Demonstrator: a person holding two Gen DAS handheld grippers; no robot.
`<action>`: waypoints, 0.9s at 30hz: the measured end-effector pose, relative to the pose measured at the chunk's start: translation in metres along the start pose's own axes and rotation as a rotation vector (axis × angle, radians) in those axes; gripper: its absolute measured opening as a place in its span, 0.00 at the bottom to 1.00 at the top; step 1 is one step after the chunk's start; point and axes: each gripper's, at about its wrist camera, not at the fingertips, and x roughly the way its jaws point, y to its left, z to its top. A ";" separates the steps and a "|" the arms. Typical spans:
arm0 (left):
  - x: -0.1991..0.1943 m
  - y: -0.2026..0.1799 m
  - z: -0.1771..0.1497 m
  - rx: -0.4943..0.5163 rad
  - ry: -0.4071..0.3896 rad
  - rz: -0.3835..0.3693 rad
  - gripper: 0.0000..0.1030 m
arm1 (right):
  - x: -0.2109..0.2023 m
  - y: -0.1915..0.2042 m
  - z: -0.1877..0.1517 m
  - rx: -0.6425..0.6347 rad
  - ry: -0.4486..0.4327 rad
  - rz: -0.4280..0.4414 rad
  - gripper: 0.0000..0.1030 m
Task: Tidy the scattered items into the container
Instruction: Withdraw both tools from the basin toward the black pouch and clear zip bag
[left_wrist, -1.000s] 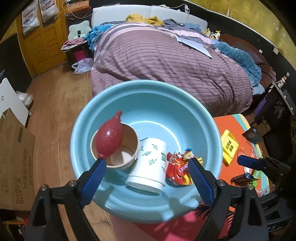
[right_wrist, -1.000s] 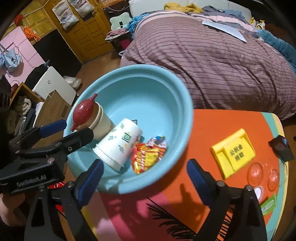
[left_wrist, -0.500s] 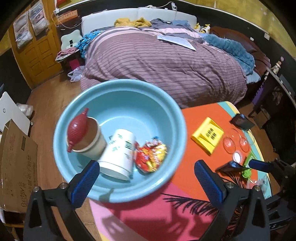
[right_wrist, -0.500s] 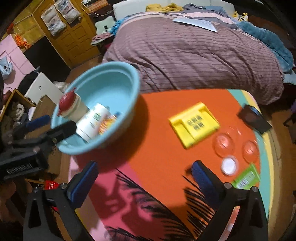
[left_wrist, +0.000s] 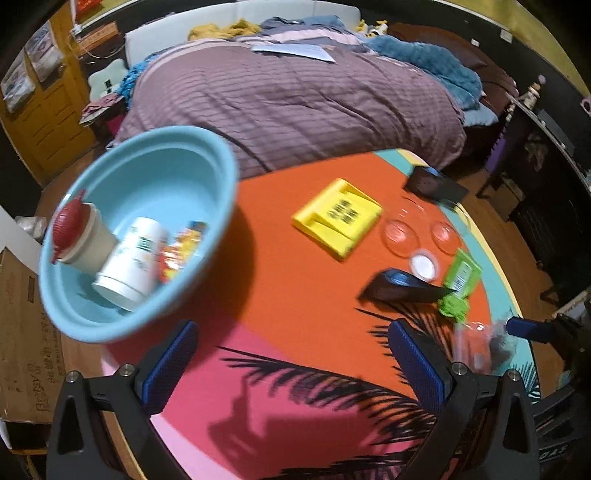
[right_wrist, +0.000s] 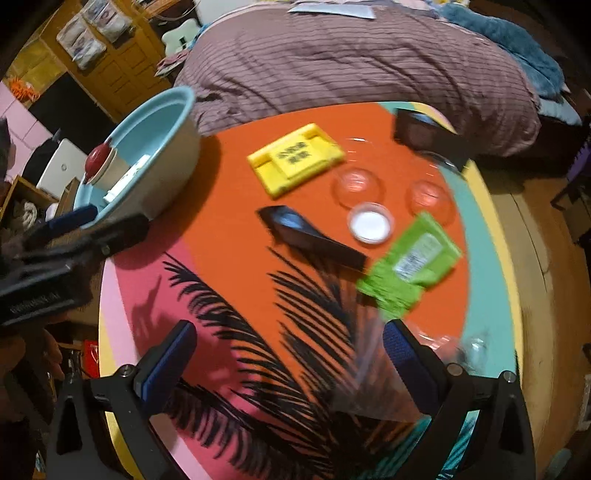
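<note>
A light blue basin (left_wrist: 218, 206) (right_wrist: 177, 147) stands at the table's left edge. It holds a red bulb (left_wrist: 66, 225) in a beige cup, a white cup (left_wrist: 133, 258) and a red snack bag (left_wrist: 181, 247). On the orange mat lie a yellow box (left_wrist: 338, 218) (right_wrist: 295, 158), a black wedge-shaped item (left_wrist: 399, 288) (right_wrist: 310, 236), a green packet (left_wrist: 460, 280) (right_wrist: 413, 262), clear lids (right_wrist: 356, 184) and a white lid (right_wrist: 369, 223). My left gripper (left_wrist: 291, 358) is open above the mat. My right gripper (right_wrist: 288, 354) is open, with a clear plastic bag (right_wrist: 376, 373) by its right finger.
A black case (left_wrist: 432, 182) (right_wrist: 417, 129) sits at the table's far edge. A bed with a striped purple cover (left_wrist: 295, 96) stands behind the table. A cardboard box (left_wrist: 18, 332) is on the floor at the left.
Both grippers have swung right, away from the basin and over the orange mat. The basin has slid to the left of both views. Both stay open and empty.
</note>
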 end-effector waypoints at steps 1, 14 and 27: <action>0.002 -0.005 -0.001 0.005 0.005 -0.004 1.00 | -0.003 -0.006 -0.002 0.012 -0.008 -0.001 1.00; 0.017 -0.069 -0.020 0.073 0.060 -0.039 1.00 | -0.024 -0.069 -0.035 0.087 -0.049 -0.068 1.00; 0.034 -0.094 -0.009 0.122 0.064 -0.058 1.00 | -0.012 -0.119 -0.062 0.228 -0.040 -0.085 1.00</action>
